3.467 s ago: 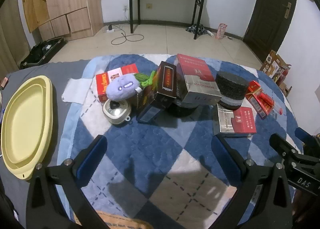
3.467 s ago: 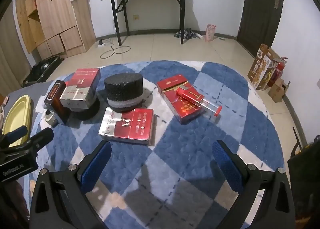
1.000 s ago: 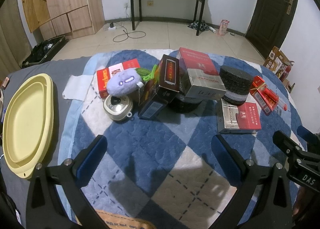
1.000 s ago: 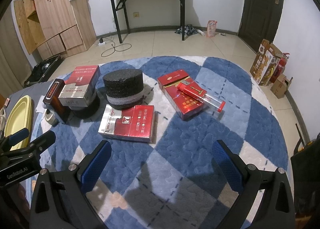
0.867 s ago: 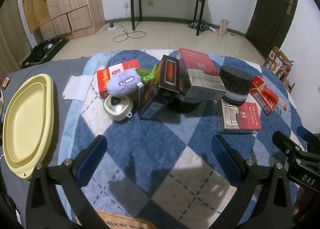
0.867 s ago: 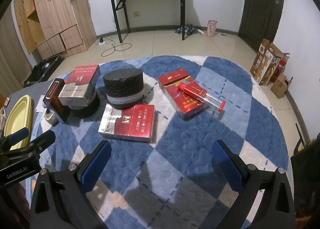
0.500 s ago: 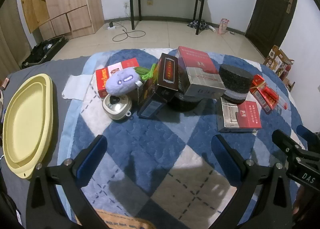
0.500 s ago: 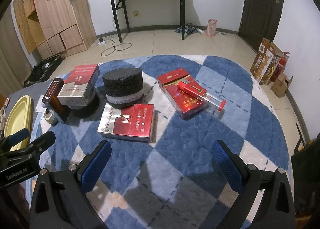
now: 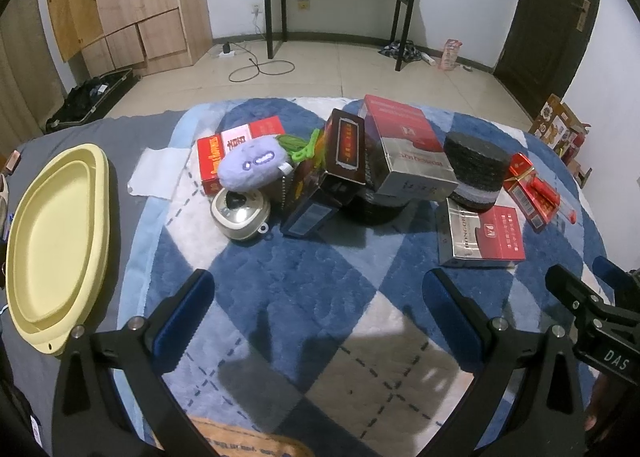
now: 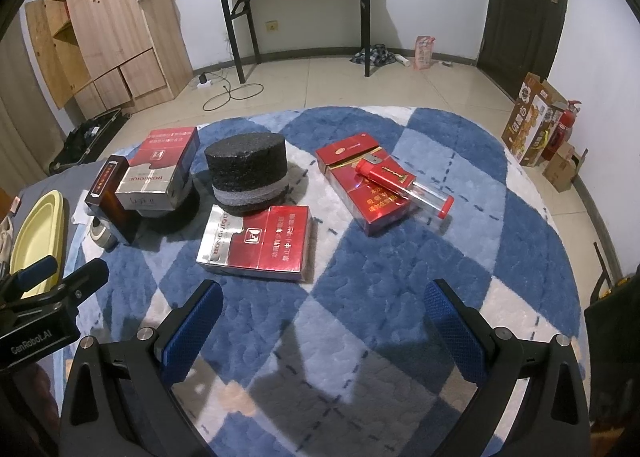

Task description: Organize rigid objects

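**A:** Left wrist view: your left gripper (image 9: pixel 318 297) hangs over the blue checked rug (image 9: pixel 280 277), jaws wide apart, holding nothing. Ahead of it is a crowded pile: a purple plush (image 9: pixel 254 167) on a red box (image 9: pixel 240 145), a round cream gadget (image 9: pixel 240 213), and a dark box (image 9: pixel 344 153) leaning against a red and silver carton (image 9: pixel 408 149). A yellow tray (image 9: pixel 52 233) lies far to its left.

**B:** And the other hand?

**A:** Your right gripper (image 10: pixel 320 309) is also spread open and empty. Just ahead and slightly left lies a flat red carton (image 10: pixel 256 243), touching a black foam cylinder (image 10: pixel 248 173) behind it. Further ahead to the right, a clear tube (image 10: pixel 404 183) rests on another red pack (image 10: pixel 360 185).

**B:** What should I take first?

**A:** Probably the flat carton; it lies free. Close across its narrow sides, lift straight up, and avoid nudging the foam.
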`<state>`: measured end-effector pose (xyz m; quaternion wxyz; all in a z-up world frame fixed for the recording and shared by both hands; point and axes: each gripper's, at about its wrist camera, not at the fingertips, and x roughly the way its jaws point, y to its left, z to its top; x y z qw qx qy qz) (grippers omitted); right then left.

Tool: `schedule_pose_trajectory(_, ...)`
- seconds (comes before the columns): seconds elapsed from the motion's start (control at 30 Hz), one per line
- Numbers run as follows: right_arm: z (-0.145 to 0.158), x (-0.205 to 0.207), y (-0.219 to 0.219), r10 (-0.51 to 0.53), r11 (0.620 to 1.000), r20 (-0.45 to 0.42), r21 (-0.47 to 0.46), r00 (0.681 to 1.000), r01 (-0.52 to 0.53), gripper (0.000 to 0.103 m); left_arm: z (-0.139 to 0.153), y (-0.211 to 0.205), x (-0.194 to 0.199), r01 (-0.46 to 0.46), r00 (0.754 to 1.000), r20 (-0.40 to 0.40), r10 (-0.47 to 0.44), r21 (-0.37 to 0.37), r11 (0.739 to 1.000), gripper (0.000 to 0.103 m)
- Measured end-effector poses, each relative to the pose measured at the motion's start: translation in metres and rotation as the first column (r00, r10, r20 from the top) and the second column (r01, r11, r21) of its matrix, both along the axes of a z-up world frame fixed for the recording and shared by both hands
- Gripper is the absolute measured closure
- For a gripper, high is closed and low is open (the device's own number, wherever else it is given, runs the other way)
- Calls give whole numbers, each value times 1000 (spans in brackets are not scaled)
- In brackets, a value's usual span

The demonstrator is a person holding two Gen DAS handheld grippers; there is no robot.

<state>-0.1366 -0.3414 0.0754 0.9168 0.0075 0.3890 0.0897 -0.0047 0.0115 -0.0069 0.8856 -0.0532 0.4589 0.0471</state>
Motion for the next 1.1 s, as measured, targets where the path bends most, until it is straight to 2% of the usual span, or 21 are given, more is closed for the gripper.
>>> schedule_pose_trajectory(0.17,-1,1,0,-4,1000,-11,2,1000,4,0,3,-4,-1,22,1000,20,-22,28,999,0)
schedule_pose_trajectory(1.1,-3,4,-2,-9,1000,-24,7,1000,9,0,0,-3,2,7,1000,-9,-6,19,1000,0)
